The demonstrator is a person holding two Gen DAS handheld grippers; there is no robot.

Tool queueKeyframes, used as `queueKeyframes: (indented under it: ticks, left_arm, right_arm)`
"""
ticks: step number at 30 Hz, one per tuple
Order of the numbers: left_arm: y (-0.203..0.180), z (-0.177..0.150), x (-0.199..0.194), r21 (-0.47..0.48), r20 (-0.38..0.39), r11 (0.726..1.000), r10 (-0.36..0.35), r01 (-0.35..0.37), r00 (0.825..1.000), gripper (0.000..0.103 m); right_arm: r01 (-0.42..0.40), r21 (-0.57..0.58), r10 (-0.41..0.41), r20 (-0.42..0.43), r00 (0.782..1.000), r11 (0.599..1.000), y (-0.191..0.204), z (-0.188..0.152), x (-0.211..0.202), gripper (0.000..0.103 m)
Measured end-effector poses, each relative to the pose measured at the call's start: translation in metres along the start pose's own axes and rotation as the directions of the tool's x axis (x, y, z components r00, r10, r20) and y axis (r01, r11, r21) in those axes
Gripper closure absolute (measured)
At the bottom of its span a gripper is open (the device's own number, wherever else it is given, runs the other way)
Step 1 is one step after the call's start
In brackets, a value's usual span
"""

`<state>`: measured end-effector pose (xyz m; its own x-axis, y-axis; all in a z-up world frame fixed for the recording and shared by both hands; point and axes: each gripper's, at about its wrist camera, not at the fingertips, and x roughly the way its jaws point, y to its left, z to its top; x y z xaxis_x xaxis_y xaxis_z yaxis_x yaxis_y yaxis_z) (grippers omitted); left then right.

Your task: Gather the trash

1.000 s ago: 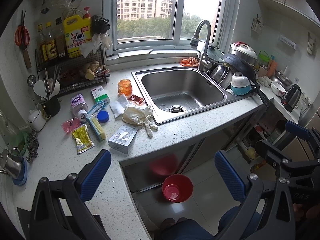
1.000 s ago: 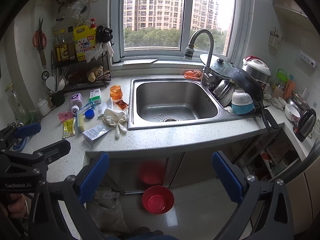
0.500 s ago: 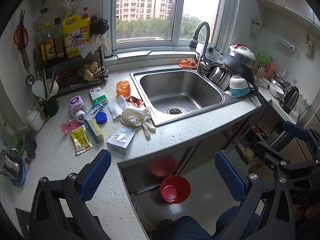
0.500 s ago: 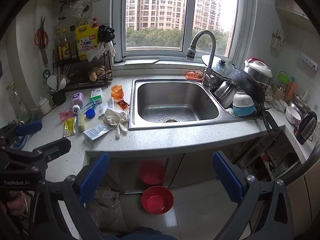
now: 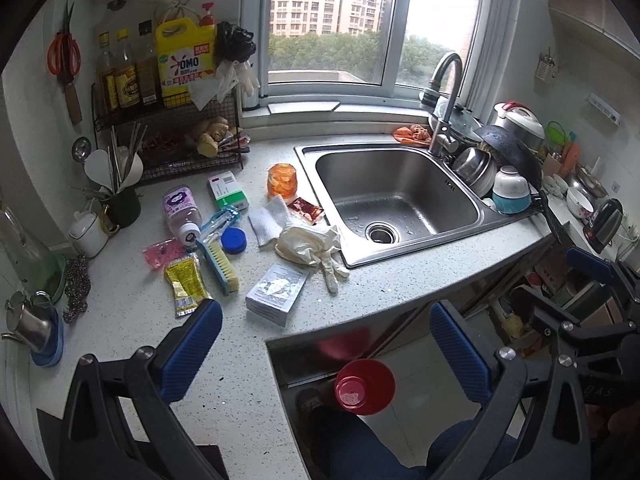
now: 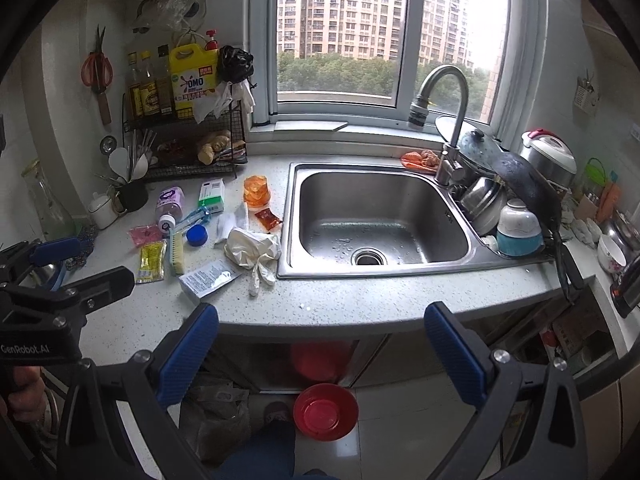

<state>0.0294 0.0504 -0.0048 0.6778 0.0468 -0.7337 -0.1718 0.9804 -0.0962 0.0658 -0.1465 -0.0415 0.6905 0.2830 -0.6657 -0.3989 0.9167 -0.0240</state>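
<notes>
Speckled grey counter (image 5: pixel 132 344) fills more of the left wrist view than a second ago; litter cluster sits lower and larger, so the left gripper (image 5: pixel 326 350) has moved in toward it. Right wrist view nearly unchanged.

Both sets of jaws released, wide apart, holding nothing. Right gripper (image 6: pixel 320 350) hangs off the counter edge, over the floor.

Trash lies on the counter at 9 o'clock of the sink (image 5: pixel 400 196): crumpled white glove (image 5: pixel 308 242), flat grey packet (image 5: pixel 276 290), yellow sachet (image 5: pixel 184 286), pink wrapper (image 5: pixel 162 248), red sauce sachet (image 5: pixel 306 210), folded white cloth (image 5: pixel 268 218), blue cap (image 5: pixel 233 240), scrub brush (image 5: pixel 218 262), tipped-over bottle (image 5: pixel 182 210), green-white box (image 5: pixel 227 190).

Hard to read: print on packets too small. Person's leg (image 6: pixel 264 448) cut off at 6 o'clock. Dark bag (image 6: pixel 218 412) under the counter is partly behind the right jaw.

Containers: sink basin holds only water drops. Red bowl (image 6: pixel 325 412) on the floor looks empty. Orange jar (image 5: pixel 282 179) at the sink's 9 o'clock rim, contents unclear. Drain side at 3 o'clock is stacked with pots and a blue-white bowl (image 5: pixel 512 196).
</notes>
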Motion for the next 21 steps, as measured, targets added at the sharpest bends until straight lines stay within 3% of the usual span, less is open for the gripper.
queueKeyframes:
  ticks: [10, 14, 21]
  left_arm:
    - [0.097, 0.029, 0.053, -0.182, -0.092, 0.974, 0.122, -0.137, 0.988, 0.000]
    - [0.134, 0.033, 0.078, -0.216, -0.149, 0.951, 0.193, -0.222, 0.970, 0.000]
    - [0.194, 0.026, 0.127, -0.292, -0.278, 0.913, 0.204, -0.285, 0.939, 0.000]
  right_arm:
    - [-0.177, -0.098, 0.166, -0.114, 0.979, 0.979, 0.059, 0.058, 0.101, 0.000]
    - [-0.243, -0.156, 0.213, -0.184, 0.960, 0.958, 0.088, 0.076, 0.147, 0.000]
    - [-0.358, -0.193, 0.287, -0.318, 0.903, 0.914, 0.135, 0.097, 0.205, 0.000]
